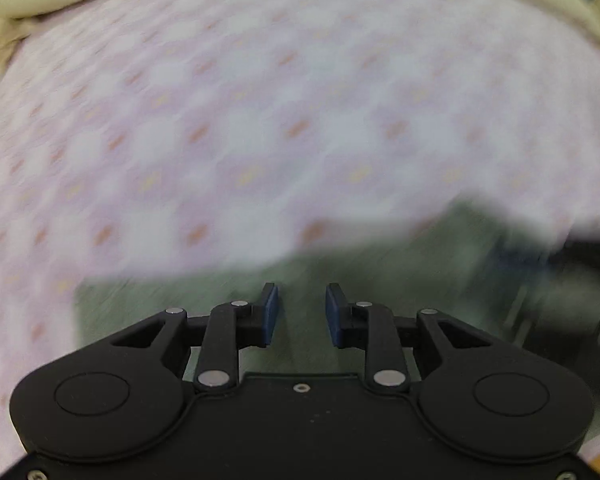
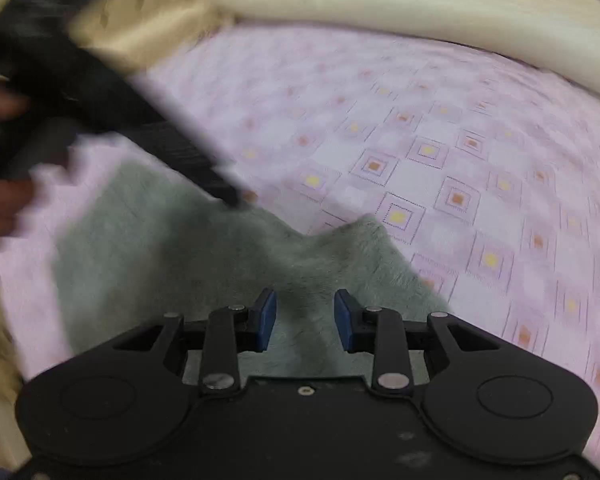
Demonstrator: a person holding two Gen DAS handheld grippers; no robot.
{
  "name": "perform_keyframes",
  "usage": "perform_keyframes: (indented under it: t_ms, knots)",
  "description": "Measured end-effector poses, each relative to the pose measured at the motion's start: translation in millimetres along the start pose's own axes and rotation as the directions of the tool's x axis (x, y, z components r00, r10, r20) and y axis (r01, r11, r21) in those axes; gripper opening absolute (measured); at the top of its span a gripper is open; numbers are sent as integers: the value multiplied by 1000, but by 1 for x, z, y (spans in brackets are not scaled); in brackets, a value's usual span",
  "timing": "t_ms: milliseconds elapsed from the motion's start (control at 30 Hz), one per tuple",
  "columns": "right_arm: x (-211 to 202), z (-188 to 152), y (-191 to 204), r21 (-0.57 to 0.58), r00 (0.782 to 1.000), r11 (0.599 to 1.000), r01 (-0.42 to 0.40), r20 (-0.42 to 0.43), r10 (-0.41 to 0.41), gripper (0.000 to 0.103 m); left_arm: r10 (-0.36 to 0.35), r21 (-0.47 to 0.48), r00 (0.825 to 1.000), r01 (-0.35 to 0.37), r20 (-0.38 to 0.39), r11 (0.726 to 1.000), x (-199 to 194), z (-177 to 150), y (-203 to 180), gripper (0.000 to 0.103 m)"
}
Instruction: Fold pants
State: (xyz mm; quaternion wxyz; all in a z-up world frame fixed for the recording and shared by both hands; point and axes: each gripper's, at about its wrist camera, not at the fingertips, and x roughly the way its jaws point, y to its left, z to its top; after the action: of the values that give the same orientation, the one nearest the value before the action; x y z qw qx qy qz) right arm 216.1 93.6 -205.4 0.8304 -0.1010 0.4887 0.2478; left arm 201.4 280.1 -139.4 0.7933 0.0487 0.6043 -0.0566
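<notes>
The pants (image 2: 160, 248) are a grey-green fuzzy garment lying flat on the bed, folded into a compact shape with a notched far edge. In the left wrist view the pants (image 1: 380, 256) show blurred under the fingers. My right gripper (image 2: 305, 318) hovers over the near part of the fabric, open, with nothing between its blue pads. My left gripper (image 1: 302, 312) is also open and empty above the cloth. The right wrist view shows the left gripper's black body (image 2: 80, 76) as a blur slanting over the pants' far left corner, held by a hand (image 2: 0, 204).
A lilac bedsheet (image 2: 420, 160) with small square patterns covers the bed, and the same bedsheet (image 1: 260, 120) fills the left wrist view. A cream blanket (image 2: 380, 4) is bunched along the far edge and left side. A dark blurred shape (image 1: 580, 272) sits at the right.
</notes>
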Motion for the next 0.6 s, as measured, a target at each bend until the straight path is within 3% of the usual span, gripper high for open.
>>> perform_keyframes:
  t_ms: [33,67,133,167,200,267,333,367,500,567,600]
  knots:
    - [9,3,-10,22,1000,999,24,-13,-24,26,11,-6,1000,-11,-14,1000,3,-10,6,47]
    - [12,6,-20,59,1000,998,19,6,-20,23,-3,-12,1000,3,-11,1000,3,-20,14,49]
    - [11,14,-22,48,997,996,77,9,-78,24,-30,-30,1000,29,-5,999,-6,-30,25,47]
    - [8,16,-18,29,992,991,129,4,-129,34,-26,-45,1000,26,6,999,-12,-32,27,47]
    - [2,15,-18,46,990,989,141,13,-142,34,-5,-58,1000,6,29,998,-20,-35,28,47]
    - [-22,8,-15,153,994,986,71,67,-82,35,20,-73,997,-14,71,997,-30,-42,27,48]
    - [-42,-6,0,211,994,975,64,69,-80,37,49,-53,998,-47,39,998,-26,-54,27,50]
    - [-45,-15,13,229,994,969,90,42,-102,42,83,-25,997,-83,-1,996,-20,-62,27,53]
    - [-59,-82,12,341,981,927,153,-166,-101,42,73,-7,997,-73,5,997,-20,-91,32,53]
    - [-82,-111,12,342,984,929,142,-151,-95,41,98,-25,995,-99,-13,995,-24,-93,25,51]
    - [-89,-122,12,334,974,927,171,-200,-107,40,119,-26,993,-120,-9,992,-29,-92,20,49]
